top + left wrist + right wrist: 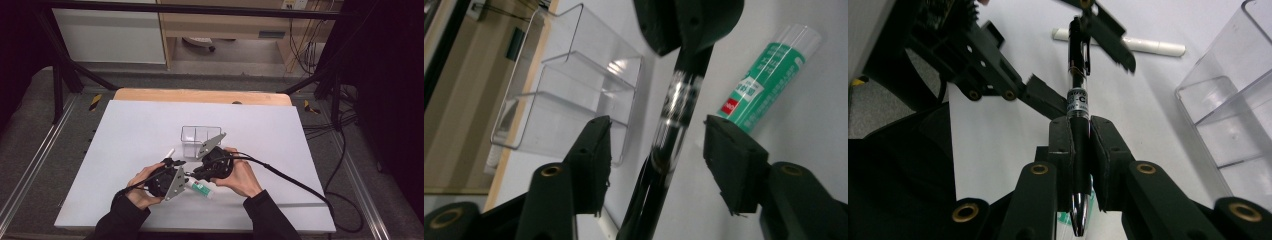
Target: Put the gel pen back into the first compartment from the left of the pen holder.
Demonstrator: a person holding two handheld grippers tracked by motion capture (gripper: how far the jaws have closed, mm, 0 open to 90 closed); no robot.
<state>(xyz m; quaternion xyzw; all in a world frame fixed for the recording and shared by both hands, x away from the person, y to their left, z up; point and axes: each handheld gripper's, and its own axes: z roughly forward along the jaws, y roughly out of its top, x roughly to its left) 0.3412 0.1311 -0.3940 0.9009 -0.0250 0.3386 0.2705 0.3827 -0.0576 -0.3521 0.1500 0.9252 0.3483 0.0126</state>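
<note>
Right gripper: I've got its fingers clamped tight on the black pen, pads pressing the barrel from both sides, silver tip pointing back toward the camera.
Pen: held off the desk, running from the right gripper straight across to the left one; its clip end sits up among the left gripper's black parts in the right gripper view.
Left gripper: fingers partway apart, one on each side of the pen's clear-and-black barrel, with daylight showing on both sides, so no grip there. I count it as open.
Hands: in the high view both are low at the front middle of the desk, the left gripper and right gripper nose to nose, almost touching.
Glue stick: green and white tube lying flat on the desk just beside the grippers, on the near side in the high view.
Clear organiser: see-through stepped box standing just behind the grippers, near the desk's middle.
White marker: lying flat on the desk beyond the pen, apart from it.
</note>
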